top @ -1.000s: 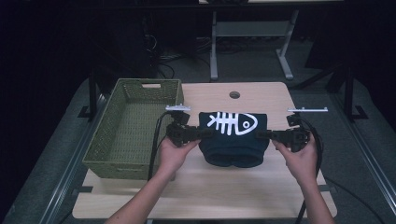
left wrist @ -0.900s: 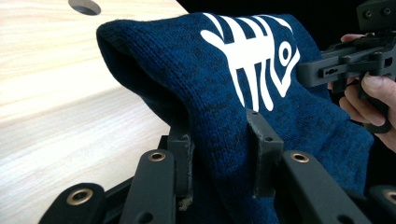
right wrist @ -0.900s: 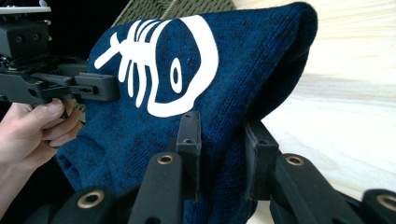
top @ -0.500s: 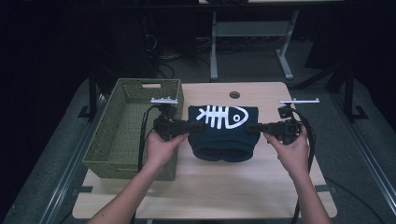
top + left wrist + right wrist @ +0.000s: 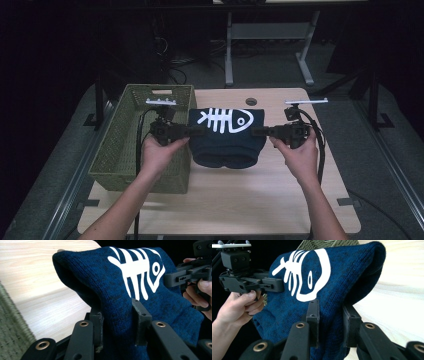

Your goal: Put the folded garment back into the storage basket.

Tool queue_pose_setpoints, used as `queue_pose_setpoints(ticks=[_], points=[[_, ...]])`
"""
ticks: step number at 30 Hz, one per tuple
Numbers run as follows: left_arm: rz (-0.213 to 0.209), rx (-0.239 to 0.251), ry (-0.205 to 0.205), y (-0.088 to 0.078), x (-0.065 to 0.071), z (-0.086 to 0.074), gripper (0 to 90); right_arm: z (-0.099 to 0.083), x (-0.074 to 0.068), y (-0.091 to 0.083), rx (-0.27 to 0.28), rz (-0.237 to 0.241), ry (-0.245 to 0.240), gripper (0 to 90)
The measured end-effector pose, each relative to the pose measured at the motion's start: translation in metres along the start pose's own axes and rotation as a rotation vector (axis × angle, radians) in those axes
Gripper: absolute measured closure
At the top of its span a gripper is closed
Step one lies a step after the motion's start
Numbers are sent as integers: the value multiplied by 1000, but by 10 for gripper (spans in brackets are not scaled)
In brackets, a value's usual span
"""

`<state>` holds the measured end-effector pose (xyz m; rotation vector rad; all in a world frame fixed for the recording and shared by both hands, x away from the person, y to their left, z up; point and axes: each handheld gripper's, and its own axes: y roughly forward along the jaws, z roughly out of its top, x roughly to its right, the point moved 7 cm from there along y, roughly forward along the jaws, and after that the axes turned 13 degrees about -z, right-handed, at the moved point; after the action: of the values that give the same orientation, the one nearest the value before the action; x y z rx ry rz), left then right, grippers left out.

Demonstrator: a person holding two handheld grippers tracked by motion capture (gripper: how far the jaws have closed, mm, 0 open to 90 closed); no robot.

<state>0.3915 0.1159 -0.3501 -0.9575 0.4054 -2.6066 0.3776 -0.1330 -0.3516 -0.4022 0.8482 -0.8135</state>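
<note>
A folded navy knit sweater [image 5: 227, 137] with a white fish-skeleton print [image 5: 225, 120] hangs in the air between the two grippers, lifted off the pale wooden surface [image 5: 235, 200] with its lower fold sagging just above the wood. It sits at about the middle of the surface, just beside the basket's near right wall.

The left gripper [image 5: 192, 131] has its fingers [image 5: 96, 323] clamped on the sweater's left edge; in the left gripper view the knit bunches thickly between them. The right gripper [image 5: 260, 132] does the same on the opposite edge, its fingers [image 5: 313, 315] pinching a fat fold of fabric. Both hands hold the grippers level and facing each other, so the garment is carried like a bundle.

To the left stands an olive-green woven basket [image 5: 120, 145], and what I can see of its inside looks bare. By my reading, the folding and the pick-up are done, and the job left is to carry the sweater sideways over the basket's rim, lower it in and let go. The bundle is about as wide as the basket's opening, so it may need to be turned or eased in without the folds spilling open.
</note>
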Motion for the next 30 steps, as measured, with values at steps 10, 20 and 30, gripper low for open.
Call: queue_pose_setpoints(ticks=[10, 20, 30], points=[[9, 11, -19, -19, -9, 2, 674, 10, -17, 13, -12, 11, -13, 716], [20, 13, -18, -37, -14, 7, 672, 19, -31, 23, -14, 19, -29, 716], [37, 28, -33, -55, -22, 8, 673, 27, -46, 37, -30, 31, -40, 716]])
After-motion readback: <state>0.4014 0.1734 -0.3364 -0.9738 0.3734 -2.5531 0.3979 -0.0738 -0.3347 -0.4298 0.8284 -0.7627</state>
